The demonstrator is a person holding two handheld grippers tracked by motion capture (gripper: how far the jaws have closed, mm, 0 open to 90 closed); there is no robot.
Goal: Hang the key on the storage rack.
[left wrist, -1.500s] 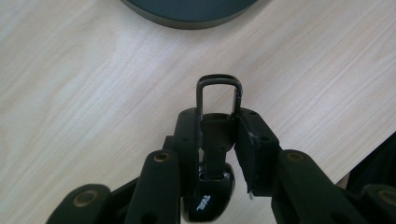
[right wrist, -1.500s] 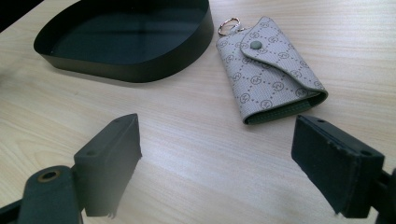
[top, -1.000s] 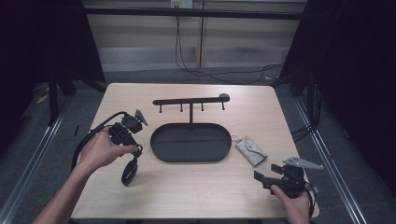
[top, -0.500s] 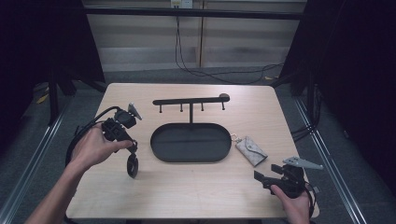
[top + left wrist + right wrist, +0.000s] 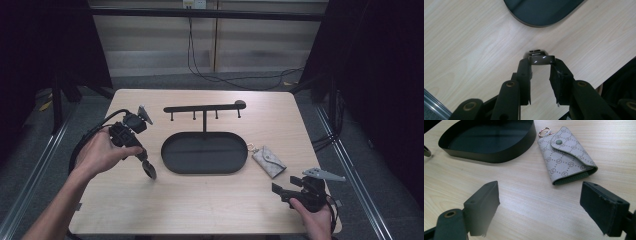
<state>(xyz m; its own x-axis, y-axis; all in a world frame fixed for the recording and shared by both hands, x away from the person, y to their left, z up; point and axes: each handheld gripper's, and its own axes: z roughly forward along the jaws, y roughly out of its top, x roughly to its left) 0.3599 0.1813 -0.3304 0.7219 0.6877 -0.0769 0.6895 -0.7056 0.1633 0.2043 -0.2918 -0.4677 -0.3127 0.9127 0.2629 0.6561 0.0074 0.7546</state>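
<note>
The black oval tray (image 5: 204,153) with its hook rail lies mid-surface (image 5: 210,200), nothing visible inside. My left hand-held gripper (image 5: 541,67), angled down just left of the tray, clamps a dark glossy ring-shaped object (image 5: 541,59) above the wood; I cannot tell what it is. My right hand-held gripper (image 5: 540,202) rests low near the front edge, jaws wide, facing the patterned grey key pouch (image 5: 566,155) beside the tray.
</note>
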